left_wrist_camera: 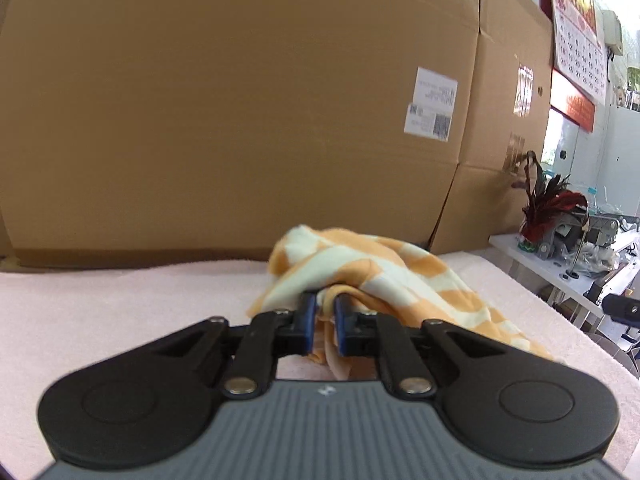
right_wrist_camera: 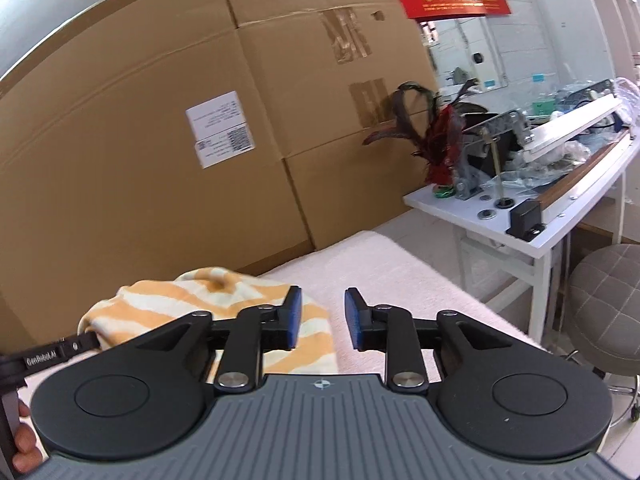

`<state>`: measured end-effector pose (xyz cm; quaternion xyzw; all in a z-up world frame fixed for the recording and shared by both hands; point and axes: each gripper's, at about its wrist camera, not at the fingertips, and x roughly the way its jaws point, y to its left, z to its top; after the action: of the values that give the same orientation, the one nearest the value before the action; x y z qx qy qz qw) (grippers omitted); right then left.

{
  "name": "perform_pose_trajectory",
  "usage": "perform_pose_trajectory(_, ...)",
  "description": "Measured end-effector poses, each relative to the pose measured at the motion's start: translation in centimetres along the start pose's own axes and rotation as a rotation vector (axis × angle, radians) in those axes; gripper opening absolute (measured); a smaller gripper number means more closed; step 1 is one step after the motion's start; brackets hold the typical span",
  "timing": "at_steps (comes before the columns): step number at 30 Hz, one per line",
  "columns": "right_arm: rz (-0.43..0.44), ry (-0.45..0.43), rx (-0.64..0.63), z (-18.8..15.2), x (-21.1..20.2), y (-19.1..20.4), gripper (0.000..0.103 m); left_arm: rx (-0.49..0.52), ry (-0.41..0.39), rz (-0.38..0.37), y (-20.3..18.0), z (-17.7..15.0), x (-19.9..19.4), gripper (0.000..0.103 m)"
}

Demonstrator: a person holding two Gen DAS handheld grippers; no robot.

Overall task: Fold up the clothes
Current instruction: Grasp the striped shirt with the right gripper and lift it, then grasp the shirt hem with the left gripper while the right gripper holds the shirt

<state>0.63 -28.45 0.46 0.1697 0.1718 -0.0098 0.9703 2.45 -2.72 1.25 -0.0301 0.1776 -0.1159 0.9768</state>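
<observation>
Garment (left_wrist_camera: 384, 280) bunched, no clear axis; left gripper (left_wrist_camera: 325, 320) pinching it, right gripper (right_wrist_camera: 322, 318) apart, empty.

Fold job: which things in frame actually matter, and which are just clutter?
In play:
- orange-and-cream striped garment, bunched
- left gripper, shut on a fold of it
- right gripper, open, nothing between its fingers
- pink towel-covered surface

Clutter:
- cardboard boxes
- wall calendar
- white side table
- red-leaved plant
- grey stool
</observation>
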Motion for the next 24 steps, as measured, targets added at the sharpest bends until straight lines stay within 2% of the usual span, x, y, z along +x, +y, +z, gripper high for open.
perform_pose_trajectory(2, 0.054, 0.042, -0.060, -0.8, -0.2, 1.2, 0.044, 0.009, -0.039, 0.014, 0.8, 0.3, -2.2, 0.006)
perform_pose_trajectory(5, 0.101, 0.116, -0.239, -3.0, -0.4, 4.3, 0.058, 0.040, -0.048, 0.064, 2.3, -0.2, -4.8, 0.006)
perform_pose_trajectory(8, 0.117, 0.170, -0.408, -5.3, -1.4, 6.4, 0.061, 0.073, -0.015, 0.056, 3.7, -1.2, -6.3, 0.008)
perform_pose_trajectory(11, 0.051, 0.201, -0.556, -7.4, -1.4, 7.9, 0.062, 0.172, 0.052, 0.078, 3.4, -3.0, -6.0, 0.023)
perform_pose_trajectory(12, 0.006, 0.194, -0.592, -7.9, -1.3, 8.2, 0.062, 0.196, 0.073, 0.064, 3.2, -3.6, -5.8, 0.033)
perform_pose_trajectory(13, -0.043, 0.182, -0.599, -7.9, -1.1, 8.0, 0.061, 0.219, 0.093, 0.047, 2.9, -4.2, -5.6, 0.042)
perform_pose_trajectory(16, -0.157, 0.176, -0.572, -7.5, -0.7, 6.9, 0.062, 0.271, 0.131, -0.040, 1.6, -5.8, -5.2, 0.062)
perform_pose_trajectory(18, -0.209, 0.199, -0.533, -7.1, -0.2, 5.8, 0.062, 0.320, 0.140, -0.089, 0.2, -6.9, -4.9, 0.066)
perform_pose_trajectory(20, -0.277, 0.228, -0.495, -7.1, 0.3, 4.5, 0.064, 0.396, 0.139, -0.103, -1.5, -7.9, -4.2, 0.067)
perform_pose_trajectory(21, -0.275, 0.219, -0.465, -7.0, 0.2, 3.8, 0.068, 0.426, 0.143, -0.098, -2.1, -8.3, -3.6, 0.067)
perform_pose_trajectory(23, -0.258, 0.218, -0.403, -6.9, 0.1, 2.9, 0.067, 0.457, 0.164, -0.081, -2.6, -8.7, -2.0, 0.060)
perform_pose_trajectory(24, -0.246, 0.217, -0.373, -6.8, 0.2, 2.5, 0.065, 0.454, 0.205, -0.075, -2.6, -8.6, -1.0, 0.051)
